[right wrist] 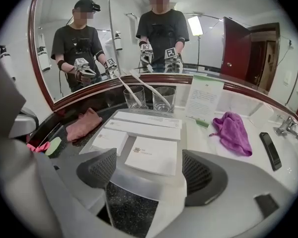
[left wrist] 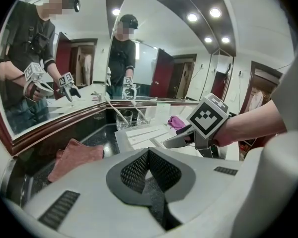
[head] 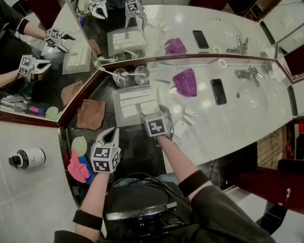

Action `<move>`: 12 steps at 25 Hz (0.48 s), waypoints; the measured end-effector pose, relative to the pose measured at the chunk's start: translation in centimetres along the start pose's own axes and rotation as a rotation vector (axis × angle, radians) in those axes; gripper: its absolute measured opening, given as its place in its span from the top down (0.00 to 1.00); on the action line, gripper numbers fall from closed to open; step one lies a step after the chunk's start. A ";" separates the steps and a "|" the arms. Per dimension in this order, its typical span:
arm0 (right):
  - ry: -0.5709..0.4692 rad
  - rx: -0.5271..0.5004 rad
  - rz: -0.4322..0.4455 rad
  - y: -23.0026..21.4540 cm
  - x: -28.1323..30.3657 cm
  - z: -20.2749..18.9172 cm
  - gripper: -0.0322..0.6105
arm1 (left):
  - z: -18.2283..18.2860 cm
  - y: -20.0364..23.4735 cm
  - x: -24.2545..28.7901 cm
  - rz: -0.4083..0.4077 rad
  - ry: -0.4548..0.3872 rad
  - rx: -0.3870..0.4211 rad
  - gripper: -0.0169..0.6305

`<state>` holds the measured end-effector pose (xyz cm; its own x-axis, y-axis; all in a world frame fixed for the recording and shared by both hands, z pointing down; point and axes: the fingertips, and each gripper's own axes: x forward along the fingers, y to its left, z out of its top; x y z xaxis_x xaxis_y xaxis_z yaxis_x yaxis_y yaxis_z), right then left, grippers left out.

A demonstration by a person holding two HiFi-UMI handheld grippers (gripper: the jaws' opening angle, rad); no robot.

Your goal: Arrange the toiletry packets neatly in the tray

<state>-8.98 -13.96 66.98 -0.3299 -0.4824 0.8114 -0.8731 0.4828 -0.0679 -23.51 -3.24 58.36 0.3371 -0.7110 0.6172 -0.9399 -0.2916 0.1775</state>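
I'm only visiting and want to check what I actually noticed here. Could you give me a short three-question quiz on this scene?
1. True or false: the right gripper has its jaws wide open, with nothing clamped.
2. What lies on the white counter to the right of the flat grey tray of white paper packets, seen from the right gripper view?
A. a crumpled purple cloth
B. a red apple
C. a yellow sponge
3. Fill in: ___ clear drinking glasses stand behind the tray.

Key: 1 true; 2 A; 3 two.
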 end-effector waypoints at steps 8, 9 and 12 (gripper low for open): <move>0.042 0.034 0.003 -0.8 2.0 -0.1 0.26 | -0.7 0.4 1.1 0.004 0.027 -0.015 0.97; 0.048 0.035 0.003 -0.8 2.2 -0.2 0.26 | -0.8 0.5 1.2 0.005 0.032 -0.017 0.97; 0.067 0.044 0.002 -0.8 2.7 -0.6 0.26 | -1.2 0.8 1.4 0.007 0.039 -0.025 0.97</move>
<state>-8.97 -15.21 69.60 -0.3084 -0.4308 0.8481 -0.8877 0.4509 -0.0938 -23.89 -3.69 60.25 0.3283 -0.6874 0.6479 -0.9436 -0.2703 0.1914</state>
